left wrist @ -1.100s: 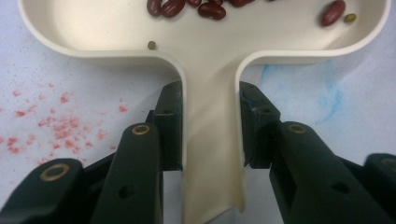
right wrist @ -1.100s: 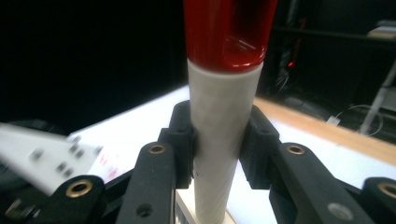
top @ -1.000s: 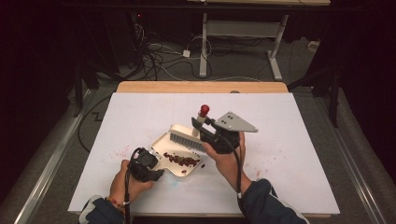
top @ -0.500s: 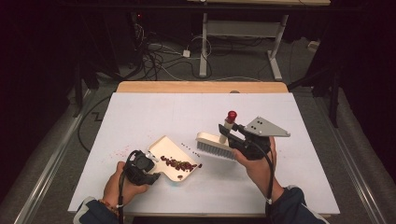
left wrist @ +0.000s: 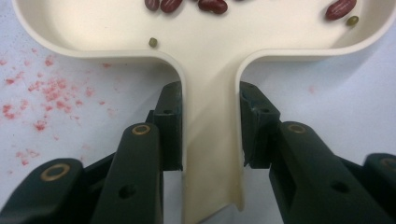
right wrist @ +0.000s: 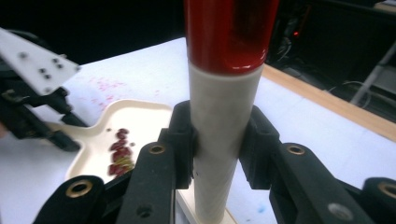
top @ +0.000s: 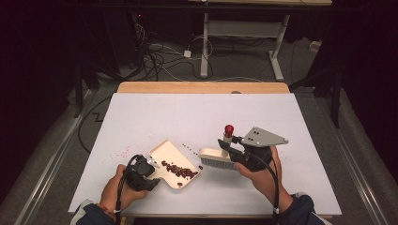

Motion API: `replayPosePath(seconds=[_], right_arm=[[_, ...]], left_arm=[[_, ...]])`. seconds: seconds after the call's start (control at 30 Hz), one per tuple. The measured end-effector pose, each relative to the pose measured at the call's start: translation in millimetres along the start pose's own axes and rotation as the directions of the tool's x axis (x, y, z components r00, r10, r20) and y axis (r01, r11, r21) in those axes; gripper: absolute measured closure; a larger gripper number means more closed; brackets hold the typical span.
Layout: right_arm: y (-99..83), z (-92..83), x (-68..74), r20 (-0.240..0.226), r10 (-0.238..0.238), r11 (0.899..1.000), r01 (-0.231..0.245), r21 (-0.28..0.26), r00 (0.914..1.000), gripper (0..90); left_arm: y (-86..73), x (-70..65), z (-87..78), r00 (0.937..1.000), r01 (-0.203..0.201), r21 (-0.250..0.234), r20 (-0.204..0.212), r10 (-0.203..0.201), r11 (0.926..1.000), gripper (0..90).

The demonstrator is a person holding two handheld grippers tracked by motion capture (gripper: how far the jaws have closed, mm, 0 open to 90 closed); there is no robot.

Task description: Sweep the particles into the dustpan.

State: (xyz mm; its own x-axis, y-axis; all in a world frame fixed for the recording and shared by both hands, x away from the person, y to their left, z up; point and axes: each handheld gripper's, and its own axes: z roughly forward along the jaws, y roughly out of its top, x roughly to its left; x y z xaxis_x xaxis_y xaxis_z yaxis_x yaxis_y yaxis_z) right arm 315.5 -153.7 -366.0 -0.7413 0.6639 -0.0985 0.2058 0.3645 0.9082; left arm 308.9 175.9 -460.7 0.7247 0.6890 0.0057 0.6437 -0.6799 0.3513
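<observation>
- At the lower left of the high view, the left gripper has its jaws clamped on the flat handle of the cream dustpan. In the left gripper view the pads press on both sides of that handle, so the hold looks square.
- The pan lies low on the white table, left of centre, mouth turned toward the brush. A clutch of red kidney beans sits in it, with a small green bean or two among them. My advice is to keep the pan lip flat on the surface, so that nothing slides under it and the gathered beans do not roll back out.
- Between pan and brush, a short line of loose beans lies on the table. These look like the ones to sweep next.
- Just right of centre, the hand brush rests bristles-down near the pan's mouth, apart from it.
- The right gripper has its jaws closed on the brush's upright, red-capped handle. I would set the bristles down beyond the strays and draw them leftward in short, light strokes, since a hard flick could scatter them.
- Pink smears stain the table at the left. They look like marks, not beans.
</observation>
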Motion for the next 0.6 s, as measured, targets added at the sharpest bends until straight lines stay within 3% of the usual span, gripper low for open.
replayPosePath(seconds=[0.3, 0.47, 0.6], right_arm=[[5.4, 11.6, 27.8, -0.054, -0.001, 0.999, -0.001, -0.036, 0.9985, 69.9], [7.6, 4.5, 23.1, -0.064, 0.011, 0.996, -0.016, -0.084, 0.9979, 69.9], [10.0, -1.7, 13.7, -0.033, 0.006, 0.997, -0.008, -0.074, 0.9994, 70.0]], left_arm=[[2.5, -2.5, 0.7, 0.9999, 0.003, 0.005, -0.01, -0.003, 1.0, 63.9], [2.7, -2.8, 1.2, 0.9999, 0.006, 0.001, -0.01, -0.006, 1.0, 63.9], [2.7, -2.6, 1.2, 0.9999, 0.007, 0.001, -0.008, -0.007, 1.0, 63.9]])
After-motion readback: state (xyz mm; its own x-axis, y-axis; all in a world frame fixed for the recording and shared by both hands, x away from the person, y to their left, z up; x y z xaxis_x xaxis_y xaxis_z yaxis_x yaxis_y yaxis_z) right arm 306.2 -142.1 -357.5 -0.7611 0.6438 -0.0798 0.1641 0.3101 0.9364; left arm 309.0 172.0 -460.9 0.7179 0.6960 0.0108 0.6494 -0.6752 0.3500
